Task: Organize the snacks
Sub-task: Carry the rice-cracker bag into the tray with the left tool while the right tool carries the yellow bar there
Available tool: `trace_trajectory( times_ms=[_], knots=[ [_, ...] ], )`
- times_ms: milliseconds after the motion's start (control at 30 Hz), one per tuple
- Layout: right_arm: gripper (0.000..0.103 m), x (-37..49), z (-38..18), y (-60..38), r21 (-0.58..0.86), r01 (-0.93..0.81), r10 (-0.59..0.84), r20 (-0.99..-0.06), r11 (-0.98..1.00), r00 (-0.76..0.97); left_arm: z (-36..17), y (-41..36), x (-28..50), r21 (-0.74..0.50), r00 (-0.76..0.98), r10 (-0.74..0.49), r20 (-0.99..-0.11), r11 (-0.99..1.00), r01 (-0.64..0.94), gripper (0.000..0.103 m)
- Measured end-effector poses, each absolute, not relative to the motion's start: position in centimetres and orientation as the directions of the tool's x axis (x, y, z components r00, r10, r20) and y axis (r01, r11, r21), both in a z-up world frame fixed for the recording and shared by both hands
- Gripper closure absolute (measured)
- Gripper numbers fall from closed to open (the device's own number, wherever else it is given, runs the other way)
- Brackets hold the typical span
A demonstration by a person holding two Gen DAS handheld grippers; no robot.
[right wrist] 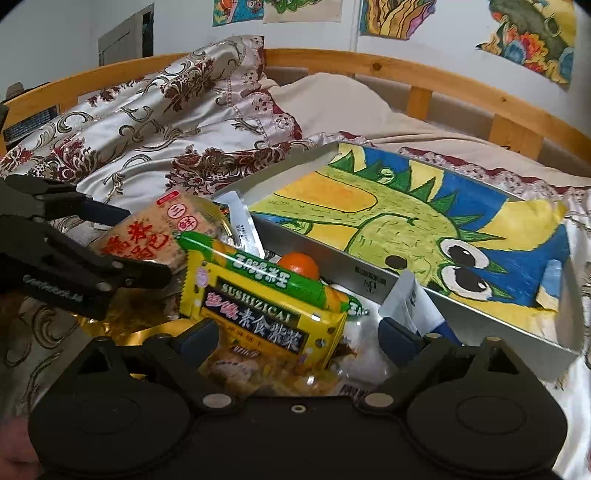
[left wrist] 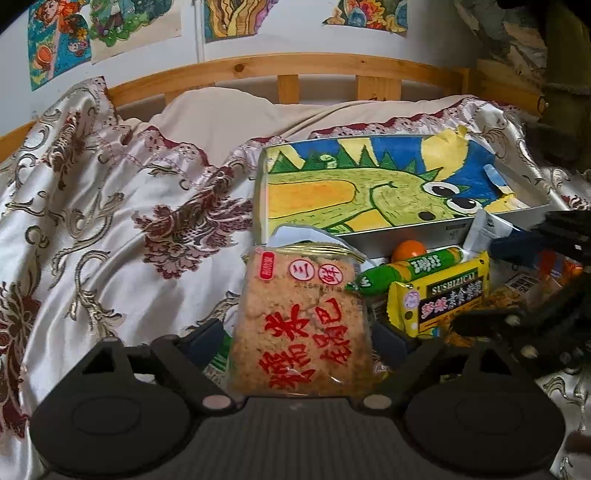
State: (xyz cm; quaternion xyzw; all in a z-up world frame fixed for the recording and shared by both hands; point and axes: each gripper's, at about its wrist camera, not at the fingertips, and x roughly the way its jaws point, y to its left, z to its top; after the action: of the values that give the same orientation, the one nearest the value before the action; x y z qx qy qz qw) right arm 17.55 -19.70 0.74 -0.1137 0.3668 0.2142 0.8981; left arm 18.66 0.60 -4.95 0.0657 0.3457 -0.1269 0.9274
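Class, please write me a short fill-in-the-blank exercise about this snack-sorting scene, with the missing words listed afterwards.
1. The left gripper has its fingers on either side of the clear rice-cracker packet with ____ lettering.
2. The shallow grey box is lined with a drawing of a ____ cartoon creature.
3. The green sausage-shaped snack lies on top of the ____ SUSHIZICAI packet.

Missing words: red; green; yellow

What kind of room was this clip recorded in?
Most likely a bedroom, perhaps a child's. The snacks lie on a bed with a floral bedspread and a wooden bed rail behind, and crayon drawings hang on the wall.
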Motion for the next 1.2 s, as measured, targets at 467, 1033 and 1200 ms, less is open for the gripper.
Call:
trace_trajectory(
  times_ms=[467,1033,1200],
  knots=[
    [0.032,16.6,1.0,-20.0,0.014,-0.533,0.394,-0.691,0.846,0.607,-4.2,1.7,18.2,-0.023,0.688,-0.198,-0.699,0.967,0.255,0.025],
    [0.046,17.6,1.2,-20.0,0.083,-0.643,0.507,-0.694,0.762,0.511,-4.9,2.2,18.9,-0.042,0.666,-0.181,-0.724,0.975,0.22,0.024],
    [0.066,16.9,1.3,-20.9,0.083,-0.641,0.509,-0.688,0.763,0.518,-4.7,2.5,18.6,-0.069,0.658,-0.19,-0.729,0.976,0.205,0.026]
  ],
)
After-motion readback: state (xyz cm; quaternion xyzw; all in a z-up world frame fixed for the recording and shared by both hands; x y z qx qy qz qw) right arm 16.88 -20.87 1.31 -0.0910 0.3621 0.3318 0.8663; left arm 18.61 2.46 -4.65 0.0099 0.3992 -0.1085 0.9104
